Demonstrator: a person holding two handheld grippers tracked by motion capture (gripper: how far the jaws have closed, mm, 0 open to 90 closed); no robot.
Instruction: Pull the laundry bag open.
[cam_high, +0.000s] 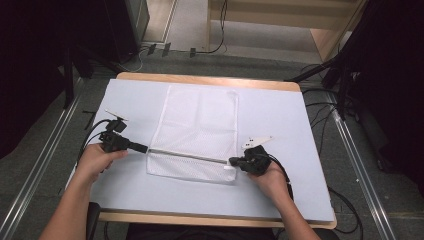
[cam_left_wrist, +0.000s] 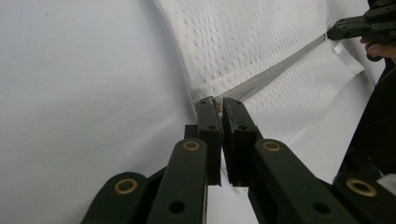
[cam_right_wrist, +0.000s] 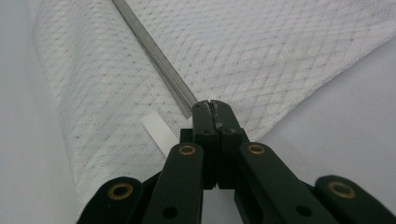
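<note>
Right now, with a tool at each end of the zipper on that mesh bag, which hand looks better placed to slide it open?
Probably the left. The left tool pinches something small at its end of the zipper, likely the slider. The right tool clamps the other end, steadying the mesh laundry bag.

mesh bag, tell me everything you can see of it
The mesh bag is white, fine netted fabric, lying flat on the white-covered table. A grey zipper crosses it near the person's edge. The left gripper pinches the zipper's left end, the right gripper its right end, beside a small white tab.
</note>
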